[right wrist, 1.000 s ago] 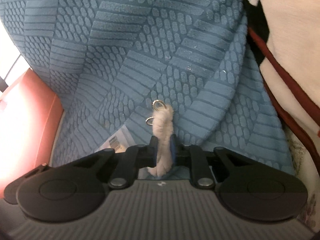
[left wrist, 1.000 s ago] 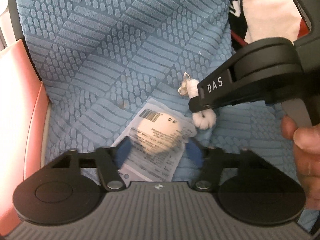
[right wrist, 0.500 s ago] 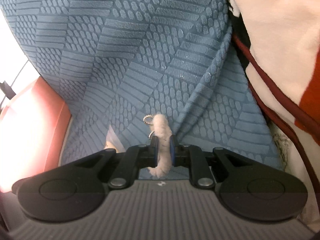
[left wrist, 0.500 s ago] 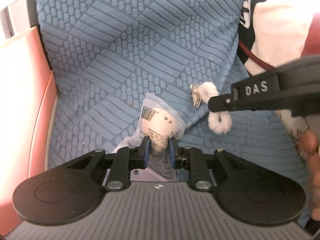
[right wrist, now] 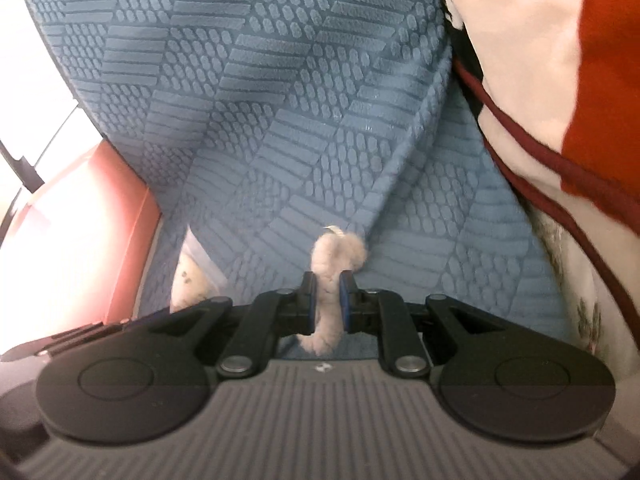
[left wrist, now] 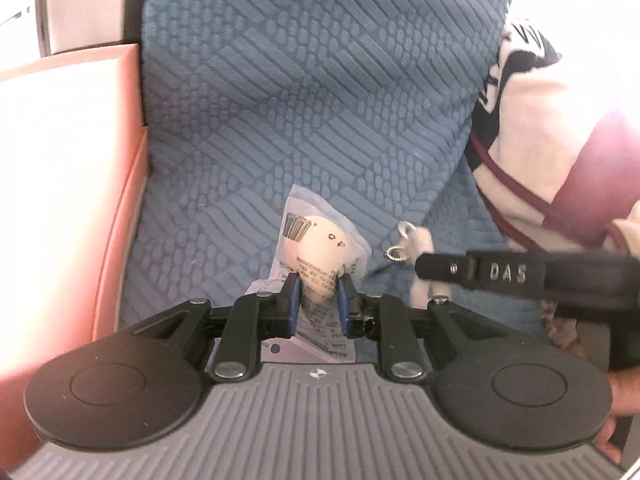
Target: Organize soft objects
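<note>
Fabric, blue, with a raised pattern of bars and ovals (left wrist: 320,92), covers the seat surface and fills most of both wrist views; one fold runs down it toward the fluffy item in the right wrist view. Left gripper (left wrist: 318,300): jaws clenched on a clear plastic packet (left wrist: 316,248) that bears a barcode and printed text and holds a cream-coloured soft object; the blue pads press the packet from both sides, and its upper end rises forward of the jaws over the fabric. Right gripper (right wrist: 328,300): jaws clenched on a small cream fluffy keychain (right wrist: 334,256); the fluff bulges ahead of the pads and hangs out behind them, and a metal ring shows at its far tip, blurred. In the left wrist view the same keychain appears just to the right of the packet, pinched by the black finger marked DAS, with two metal rings (left wrist: 402,240) on its near side. Packet and keychain lie near each other but apart. Cushion, white with dark red piping and a red patch (right wrist: 560,92), right edge of both views. Surface, pink-red and padded (left wrist: 68,184), left edge, beside the fabric. Part of a person's hand (left wrist: 622,394) shows at the lower right of the left wrist view.
</note>
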A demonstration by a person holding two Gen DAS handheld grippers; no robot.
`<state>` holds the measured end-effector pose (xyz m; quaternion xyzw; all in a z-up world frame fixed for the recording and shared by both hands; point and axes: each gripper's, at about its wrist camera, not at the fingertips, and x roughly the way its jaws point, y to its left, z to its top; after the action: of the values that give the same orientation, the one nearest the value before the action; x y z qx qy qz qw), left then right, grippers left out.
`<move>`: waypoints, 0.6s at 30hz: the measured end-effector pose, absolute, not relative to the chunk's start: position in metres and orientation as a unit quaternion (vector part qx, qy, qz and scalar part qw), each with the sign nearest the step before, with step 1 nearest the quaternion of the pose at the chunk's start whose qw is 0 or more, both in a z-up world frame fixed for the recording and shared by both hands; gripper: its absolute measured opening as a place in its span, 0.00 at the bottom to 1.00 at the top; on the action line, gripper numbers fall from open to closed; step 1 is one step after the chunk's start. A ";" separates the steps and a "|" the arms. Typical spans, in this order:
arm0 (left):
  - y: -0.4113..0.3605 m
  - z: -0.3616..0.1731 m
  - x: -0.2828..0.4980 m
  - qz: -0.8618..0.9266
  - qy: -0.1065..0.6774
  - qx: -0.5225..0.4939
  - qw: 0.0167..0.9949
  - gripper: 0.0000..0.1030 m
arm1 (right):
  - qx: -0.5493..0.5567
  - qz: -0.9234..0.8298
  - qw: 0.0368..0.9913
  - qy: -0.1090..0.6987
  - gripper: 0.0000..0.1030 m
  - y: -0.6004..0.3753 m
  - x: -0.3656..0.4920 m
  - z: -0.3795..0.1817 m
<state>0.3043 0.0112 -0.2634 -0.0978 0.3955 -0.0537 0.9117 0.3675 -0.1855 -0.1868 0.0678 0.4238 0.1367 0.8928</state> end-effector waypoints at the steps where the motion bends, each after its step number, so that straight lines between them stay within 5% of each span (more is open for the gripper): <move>1: 0.014 -0.262 0.302 -0.053 0.396 -0.104 0.911 0.22 | 0.070 0.137 0.892 0.424 0.15 -0.185 0.364 -0.187; 8: 0.024 -0.251 0.284 -0.053 0.394 -0.124 0.909 0.22 | 0.057 0.143 0.895 0.418 0.15 -0.177 0.340 -0.185; 10: 0.026 -0.247 0.279 -0.055 0.393 -0.128 0.909 0.22 | 0.058 0.143 0.897 0.413 0.04 -0.177 0.334 -0.183; 18: 0.030 -0.238 0.260 -0.059 0.388 -0.123 0.911 0.22 | 0.067 0.144 0.900 0.405 0.04 -0.181 0.304 -0.179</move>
<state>0.2601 0.0300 -0.2379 -0.1226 0.3884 -0.0592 0.9114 0.3040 -0.1811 -0.1786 0.0673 0.4050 0.1439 0.9004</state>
